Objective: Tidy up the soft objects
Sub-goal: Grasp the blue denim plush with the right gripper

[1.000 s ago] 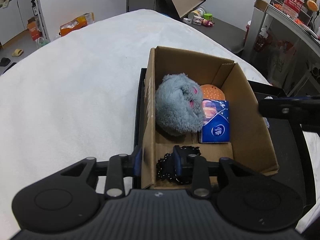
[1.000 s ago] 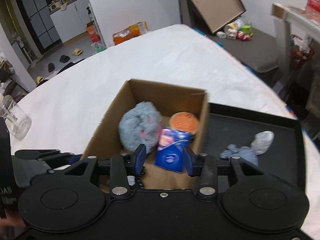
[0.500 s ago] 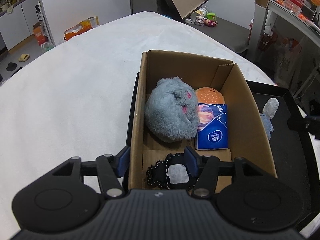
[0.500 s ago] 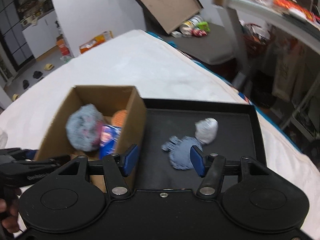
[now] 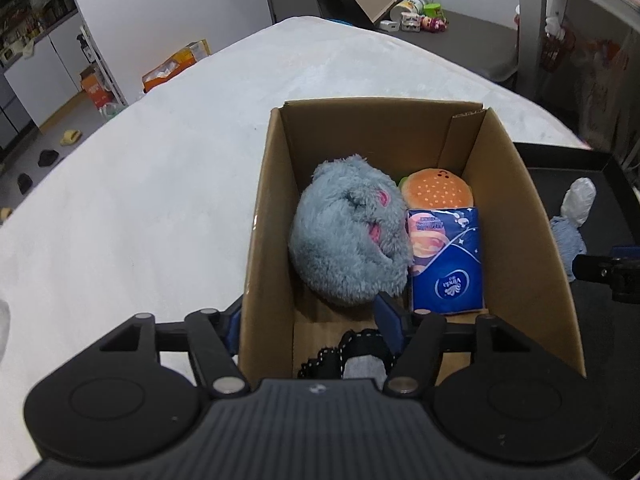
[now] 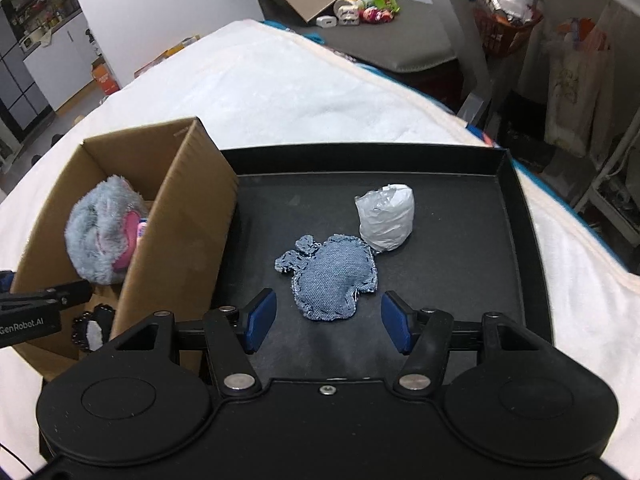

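Spreading wide near the denim toy [image 6: 329, 276] on black tray [image 6: 516, 216], right gripper [image 6: 328, 322].

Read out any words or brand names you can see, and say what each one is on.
"GenRobot.AI": white lettering on the left gripper, seen in the right wrist view.
"Vinda": logo on the blue tissue pack in the cardboard box.
The tissue pack's upper label is too blurred to read; so are the background packages.

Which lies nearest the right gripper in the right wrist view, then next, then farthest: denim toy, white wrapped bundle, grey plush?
1. Denim toy, just ahead between the open fingers of the right gripper.
2. White wrapped bundle, behind it, slightly right.
3. Grey plush, far left inside the cardboard box.
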`<action>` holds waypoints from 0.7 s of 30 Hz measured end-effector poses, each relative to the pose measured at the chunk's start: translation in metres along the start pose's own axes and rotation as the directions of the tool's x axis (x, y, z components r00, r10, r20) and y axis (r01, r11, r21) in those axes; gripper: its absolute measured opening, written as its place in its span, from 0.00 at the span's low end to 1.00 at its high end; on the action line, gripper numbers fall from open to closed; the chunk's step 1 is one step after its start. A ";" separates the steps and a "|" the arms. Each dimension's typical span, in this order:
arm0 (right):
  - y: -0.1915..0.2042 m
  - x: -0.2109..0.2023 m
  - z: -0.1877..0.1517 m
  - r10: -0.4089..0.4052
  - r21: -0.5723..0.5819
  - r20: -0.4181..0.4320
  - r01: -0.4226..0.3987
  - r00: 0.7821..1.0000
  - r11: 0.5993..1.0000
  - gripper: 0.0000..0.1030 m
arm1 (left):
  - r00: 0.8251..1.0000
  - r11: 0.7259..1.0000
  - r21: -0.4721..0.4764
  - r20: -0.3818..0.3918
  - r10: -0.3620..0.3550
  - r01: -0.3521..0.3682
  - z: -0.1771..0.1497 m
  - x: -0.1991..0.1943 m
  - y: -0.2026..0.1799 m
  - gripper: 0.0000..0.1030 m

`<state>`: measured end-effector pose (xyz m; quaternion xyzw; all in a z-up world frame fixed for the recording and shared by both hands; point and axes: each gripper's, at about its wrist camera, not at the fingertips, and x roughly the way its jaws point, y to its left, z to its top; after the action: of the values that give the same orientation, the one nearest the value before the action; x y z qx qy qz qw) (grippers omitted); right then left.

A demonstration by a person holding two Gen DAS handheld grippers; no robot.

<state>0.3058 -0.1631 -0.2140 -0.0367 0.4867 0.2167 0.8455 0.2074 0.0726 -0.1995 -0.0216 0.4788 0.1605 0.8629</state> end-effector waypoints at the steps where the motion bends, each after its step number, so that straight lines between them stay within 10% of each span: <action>1: -0.001 0.004 0.000 0.005 -0.008 -0.004 -0.005 1.000 1.000 0.57 | 1.000 1.000 0.008 -0.001 0.009 -0.009 0.001 0.001 -0.002 0.63; 17: -0.013 0.041 0.005 -0.002 -0.064 0.007 0.002 1.000 0.998 0.58 | 0.993 0.993 0.059 -0.049 0.109 -0.106 0.009 0.020 -0.017 0.70; 21: -0.012 0.040 0.006 -0.002 -0.069 0.034 0.004 0.999 0.998 0.37 | 0.992 0.992 0.057 -0.053 0.115 -0.112 0.010 0.020 -0.019 0.71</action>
<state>0.3323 -0.1592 -0.2460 -0.0631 0.4643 0.2328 0.8522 0.2310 0.0620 -0.2128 0.0246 0.5075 0.1955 0.8388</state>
